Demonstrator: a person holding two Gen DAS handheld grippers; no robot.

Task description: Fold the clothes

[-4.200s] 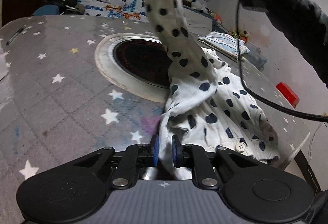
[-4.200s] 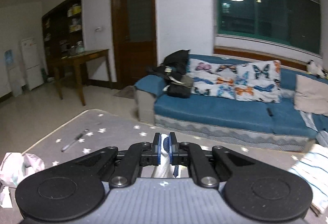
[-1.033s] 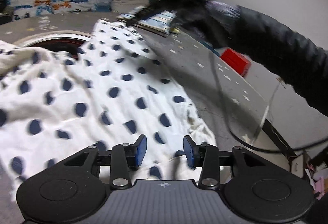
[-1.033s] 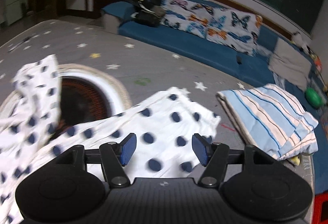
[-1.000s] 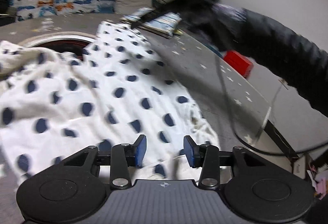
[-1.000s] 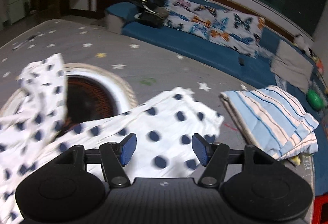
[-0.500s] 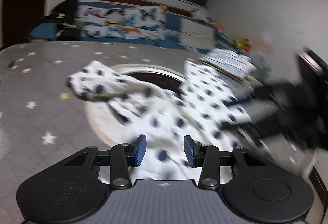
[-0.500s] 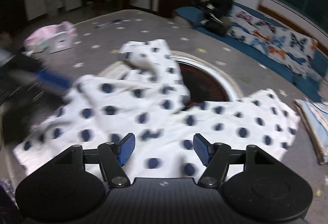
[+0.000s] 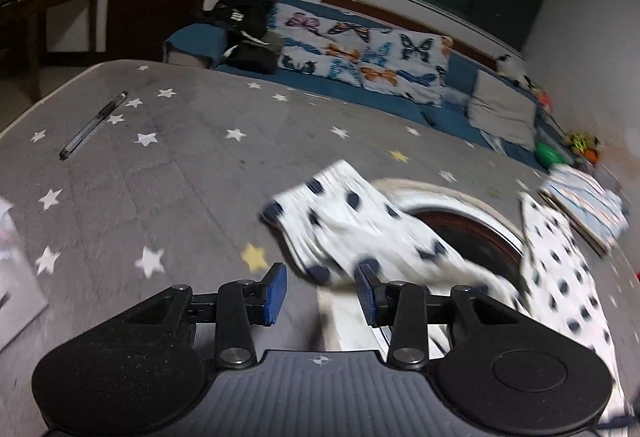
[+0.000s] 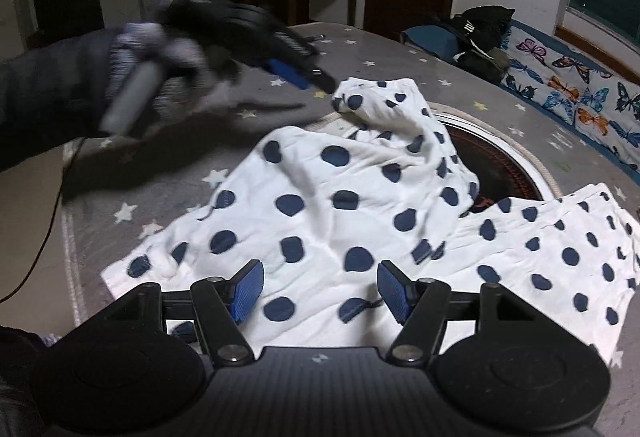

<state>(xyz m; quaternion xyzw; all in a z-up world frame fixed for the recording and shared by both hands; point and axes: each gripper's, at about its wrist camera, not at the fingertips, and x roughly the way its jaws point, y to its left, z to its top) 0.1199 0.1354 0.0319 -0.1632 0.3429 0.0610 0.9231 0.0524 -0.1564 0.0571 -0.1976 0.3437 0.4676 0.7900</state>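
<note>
Polka-dot garment (image 10: 340, 197) lies crumpled on counter (image 9: 180, 165); bunched leg end just beyond left tongs (image 9: 322, 291); both left and right tongs (image 10: 320, 291) open, empty.

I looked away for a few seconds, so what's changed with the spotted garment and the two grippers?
Both grippers let go: the left gripper and right gripper, earlier clamped on the white navy-spotted garment, are open. The garment, then lifted, lies spread on the grey star-patterned table. The folded striped cloth stayed.
</note>
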